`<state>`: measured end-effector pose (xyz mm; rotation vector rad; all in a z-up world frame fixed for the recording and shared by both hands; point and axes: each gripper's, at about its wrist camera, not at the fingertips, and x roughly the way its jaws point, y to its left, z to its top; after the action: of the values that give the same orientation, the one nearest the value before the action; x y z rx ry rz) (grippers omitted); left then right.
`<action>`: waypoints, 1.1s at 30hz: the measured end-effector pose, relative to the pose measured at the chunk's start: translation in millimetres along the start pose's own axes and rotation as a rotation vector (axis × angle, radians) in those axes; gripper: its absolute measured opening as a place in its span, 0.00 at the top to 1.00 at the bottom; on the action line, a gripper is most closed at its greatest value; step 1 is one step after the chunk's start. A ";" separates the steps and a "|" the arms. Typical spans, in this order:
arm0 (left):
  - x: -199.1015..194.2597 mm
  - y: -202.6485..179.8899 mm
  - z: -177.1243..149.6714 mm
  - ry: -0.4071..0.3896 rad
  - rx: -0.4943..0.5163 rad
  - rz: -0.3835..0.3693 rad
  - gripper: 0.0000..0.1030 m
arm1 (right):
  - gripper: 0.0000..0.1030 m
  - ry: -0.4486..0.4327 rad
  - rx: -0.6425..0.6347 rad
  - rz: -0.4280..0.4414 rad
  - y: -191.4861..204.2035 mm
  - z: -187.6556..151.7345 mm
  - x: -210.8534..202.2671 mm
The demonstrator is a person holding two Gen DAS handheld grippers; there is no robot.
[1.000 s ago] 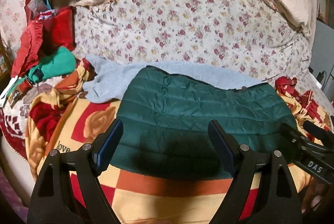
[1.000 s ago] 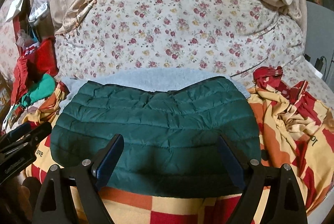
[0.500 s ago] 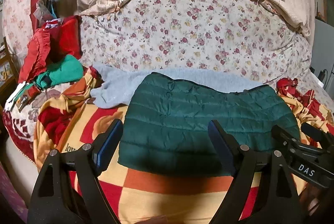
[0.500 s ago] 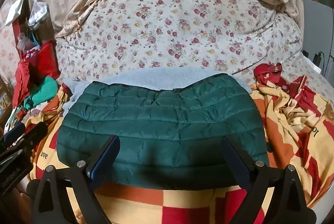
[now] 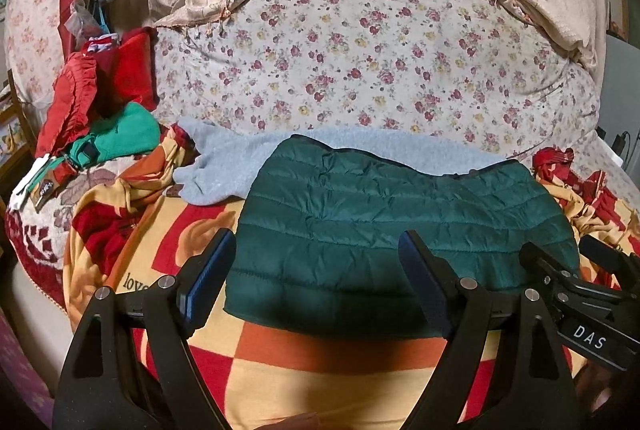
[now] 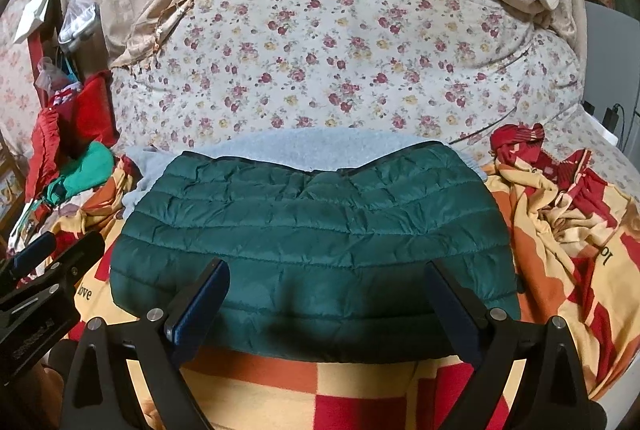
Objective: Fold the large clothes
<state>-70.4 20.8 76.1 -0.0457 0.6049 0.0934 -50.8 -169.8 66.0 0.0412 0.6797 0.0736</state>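
Left gripper & right gripper: jaws spread, nothing between, both above near edge of green quilted jacket. Jacket lies folded flat on checked blanket, its far edge covering part of grey fleece; bed front edge cut off

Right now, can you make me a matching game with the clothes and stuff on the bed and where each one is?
Things:
1. green puffy jacket
2. light blue fleece
3. checked blanket
4. red clothes

Places:
A. piled at the far left
B. under everything, spread on the bed
C. folded, lying in the middle
D. under the jacket, sticking out behind it

Pairs: 1-C, 2-D, 3-B, 4-A
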 end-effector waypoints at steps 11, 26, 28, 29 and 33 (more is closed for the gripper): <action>10.2 1.7 -3.2 0.023 0.004 -0.005 0.19 | 0.07 -0.007 -0.015 -0.009 2.9 0.1 -0.9; 30.5 -2.4 -1.8 0.047 0.016 0.011 0.19 | 0.07 0.015 -0.017 -0.007 -5.7 3.4 17.4; 34.6 -3.4 -0.4 0.048 0.017 0.014 0.19 | 0.07 0.018 -0.022 -0.010 -6.3 5.7 21.8; 36.8 -4.1 0.3 0.048 0.019 0.014 0.19 | 0.07 0.019 -0.023 -0.010 -6.9 7.1 24.5; 49.2 -7.4 4.0 0.056 0.032 0.015 0.19 | 0.07 0.024 -0.021 -0.006 -9.5 12.1 33.8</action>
<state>-27.1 17.4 51.5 -0.0132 0.6623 0.0976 -16.4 -176.6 53.6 0.0177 0.7025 0.0756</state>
